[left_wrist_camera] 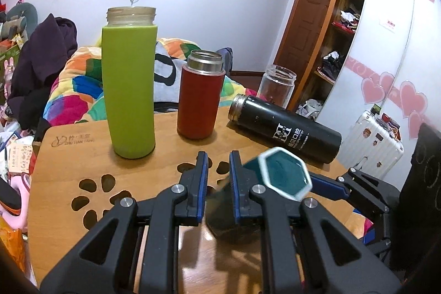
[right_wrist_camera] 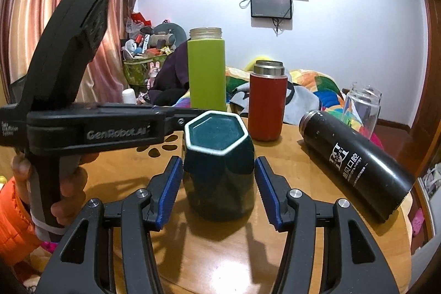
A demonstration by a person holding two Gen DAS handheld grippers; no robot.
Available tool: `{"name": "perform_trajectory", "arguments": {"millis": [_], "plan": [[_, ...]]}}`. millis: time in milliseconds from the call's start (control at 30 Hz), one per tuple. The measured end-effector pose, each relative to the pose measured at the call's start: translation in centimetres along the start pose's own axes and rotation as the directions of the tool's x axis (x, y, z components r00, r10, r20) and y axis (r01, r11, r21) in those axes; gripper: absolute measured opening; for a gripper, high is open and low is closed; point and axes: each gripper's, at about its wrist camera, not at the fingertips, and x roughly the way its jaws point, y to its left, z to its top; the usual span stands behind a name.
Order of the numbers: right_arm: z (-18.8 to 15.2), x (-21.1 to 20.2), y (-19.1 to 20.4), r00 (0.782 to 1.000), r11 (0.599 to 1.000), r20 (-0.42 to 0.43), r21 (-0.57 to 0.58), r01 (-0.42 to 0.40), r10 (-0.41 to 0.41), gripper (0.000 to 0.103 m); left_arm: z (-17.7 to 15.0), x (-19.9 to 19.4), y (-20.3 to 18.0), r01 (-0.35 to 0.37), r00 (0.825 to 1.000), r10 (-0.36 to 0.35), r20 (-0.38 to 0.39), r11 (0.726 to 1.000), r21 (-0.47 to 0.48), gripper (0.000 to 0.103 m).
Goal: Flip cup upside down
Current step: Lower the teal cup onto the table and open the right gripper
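A dark teal hexagonal cup [right_wrist_camera: 220,170] with a white-edged base stands upside down on the wooden table [right_wrist_camera: 289,225]. My right gripper [right_wrist_camera: 219,186] is open, its blue pads on either side of the cup with gaps. In the left wrist view the cup [left_wrist_camera: 278,175] sits just right of my left gripper [left_wrist_camera: 219,181], whose jaws are narrowly apart with nothing between them. The left gripper body [right_wrist_camera: 91,128] reaches in from the left beside the cup.
A tall green bottle [left_wrist_camera: 128,84] and a red flask [left_wrist_camera: 199,95] stand behind the cup. A black flask [left_wrist_camera: 284,128] lies on its side at the right, with a clear glass jar [left_wrist_camera: 277,84] behind it. Flower-shaped cutouts [left_wrist_camera: 102,192] pierce the table's left.
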Motion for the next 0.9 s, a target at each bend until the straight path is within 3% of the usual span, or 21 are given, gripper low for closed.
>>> {"name": "perform_trajectory", "arguments": {"millis": [267, 400, 533, 700, 833, 900], "plan": [[0.0, -0.2, -0.1, 1.000, 1.000, -0.008, 0.003, -0.012, 0.012, 0.045, -0.3, -0.3, -0.4, -0.022, 1.000, 0.022, 0.000, 1.000, 0.005, 0.012], [0.3, -1.0, -0.4, 1.000, 1.000, -0.008, 0.014, -0.023, 0.023, 0.045, -0.7, -1.7, -1.6, -0.108, 0.993, 0.106, 0.043, 0.993, 0.049, 0.012], [0.6, -2.4, -1.2, 1.000, 0.999, 0.003, 0.038, -0.017, 0.017, 0.049, -0.9, -3.4, -2.5, -0.142, 0.987, 0.137, 0.086, 0.988, 0.055, 0.016], [1.0, -4.7, -2.3, 0.999, 0.997, 0.046, 0.082, 0.009, -0.013, 0.066, -1.0, -6.0, -3.9, -0.205, 0.967, 0.195, 0.162, 0.978, 0.048, 0.045], [1.6, -6.9, -2.7, 0.995, 0.994, 0.095, 0.104, 0.033, -0.043, 0.083, -1.3, -7.9, -5.0, -0.219, 0.956, 0.209, 0.207, 0.975, 0.027, 0.060], [1.9, -8.1, -2.8, 0.991, 0.993, 0.122, 0.114, 0.041, -0.055, 0.087, -1.6, -8.8, -5.7, -0.252, 0.944, 0.238, 0.231, 0.967, 0.032, 0.067]]}}
